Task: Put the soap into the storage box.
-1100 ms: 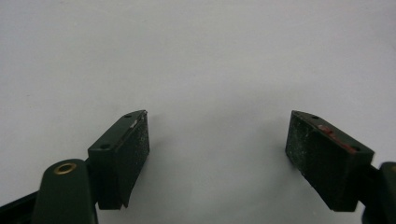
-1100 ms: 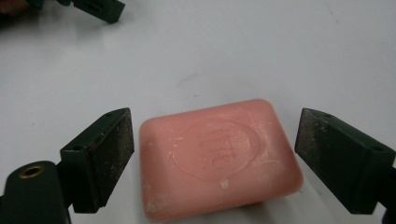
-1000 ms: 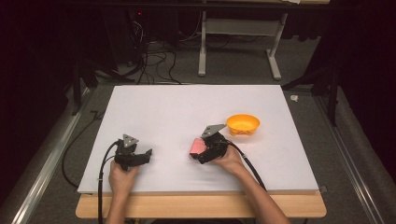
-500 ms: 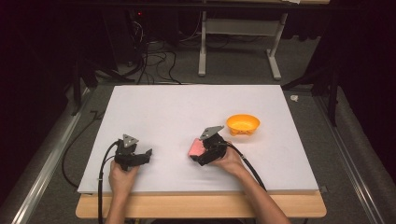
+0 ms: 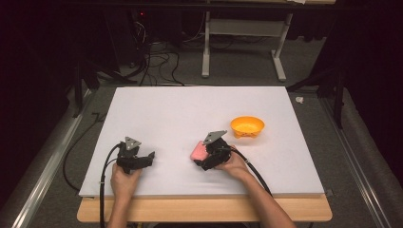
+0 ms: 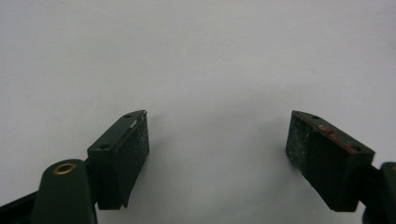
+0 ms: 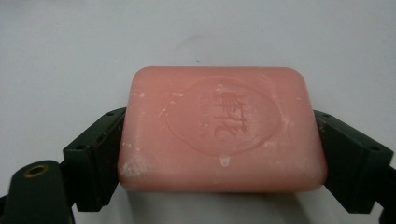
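Dark room, cables and a metal stand on the floor beyond; I am looking down on 1 white table (image 5: 190, 114) with a wooden front edge.

Item 1: orange bowl (image 5: 247, 126), sitting upright on the table's right half, well apart from the soap.

Item 2: right gripper (image 5: 203, 156), lying low on the table under my right hand. Its 2 jaws have just been closing, and in the right gripper view both pads are now pressing the short ends of the soap, clamping it.

Item 3: left gripper (image 5: 148, 157), resting near the front left. I am seeing its 2 jaws spread wide in the left gripper view, bare table between them.

Item 4: pink soap bar (image 7: 222, 128), lying flat, embossed seal facing up, left of the bowl.
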Tool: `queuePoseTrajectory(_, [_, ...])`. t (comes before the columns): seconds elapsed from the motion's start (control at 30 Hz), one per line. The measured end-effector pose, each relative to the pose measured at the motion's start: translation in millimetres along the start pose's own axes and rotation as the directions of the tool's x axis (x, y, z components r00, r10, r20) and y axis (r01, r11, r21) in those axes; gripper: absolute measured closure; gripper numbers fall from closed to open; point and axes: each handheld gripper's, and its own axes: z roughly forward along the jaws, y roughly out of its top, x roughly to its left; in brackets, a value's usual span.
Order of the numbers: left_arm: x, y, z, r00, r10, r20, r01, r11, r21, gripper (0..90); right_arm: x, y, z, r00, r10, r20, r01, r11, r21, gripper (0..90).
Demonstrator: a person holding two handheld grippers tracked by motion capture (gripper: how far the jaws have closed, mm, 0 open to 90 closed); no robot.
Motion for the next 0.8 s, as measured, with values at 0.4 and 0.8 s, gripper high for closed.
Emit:
queuePoseTrajectory(0.4, [0.1, 0.0, 0.1, 1.0000, -0.001, 0.001, 0.001, 1.0000, 0.000, 21.9, 2.8, 1.6, -9.5, 0.9997, 0.024, -0.008, -0.024, 1.000, -0.011, 13.5])
queuePoseTrajectory(0.8, [0.3, 0.1, 0.1, 1.0000, -0.003, 0.002, 0.003, 1.0000, 0.000, 21.9, 2.7, 0.1, -28.4, 0.9971, 0.076, -0.008, -0.076, 0.995, -0.061, 13.5])
